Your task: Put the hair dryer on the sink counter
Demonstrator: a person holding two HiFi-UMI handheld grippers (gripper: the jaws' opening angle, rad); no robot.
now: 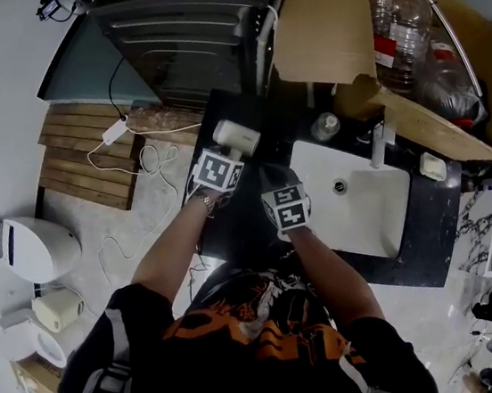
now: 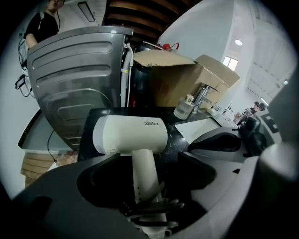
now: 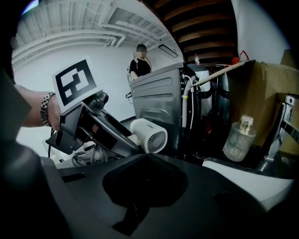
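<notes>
The hair dryer (image 2: 131, 134) is cream-white, with a short, thick barrel and a straight handle of the same colour. There is small grey lettering on the barrel's side and a round slotted grille on one end, which shows best in the right gripper view. Dark loops of cord (image 2: 152, 207) bunch at the foot of the handle. The dryer appears to rest on the black bench (image 1: 242, 227), at its left end and toward the back, well left of the white sink (image 1: 377, 226). The barrel lies crosswise and the handle points back at the person.

The left gripper (image 2: 147, 161) has its jaws spread wide on either side of the handle. Dark space shows on both sides, and neither jaw presses on the handle. The right gripper (image 3: 144, 158) hovers just beside the left one, over the bench between the dryer and the sink. Its jaws are brought together with nothing between them.

Behind the dryer stands a grey ribbed machine (image 1: 186, 39). To the right of that sits an open cardboard box (image 1: 327, 26). A clear pump bottle (image 1: 325, 126) stands at the back of the bench, between the dryer and the chrome tap (image 1: 378, 144).
</notes>
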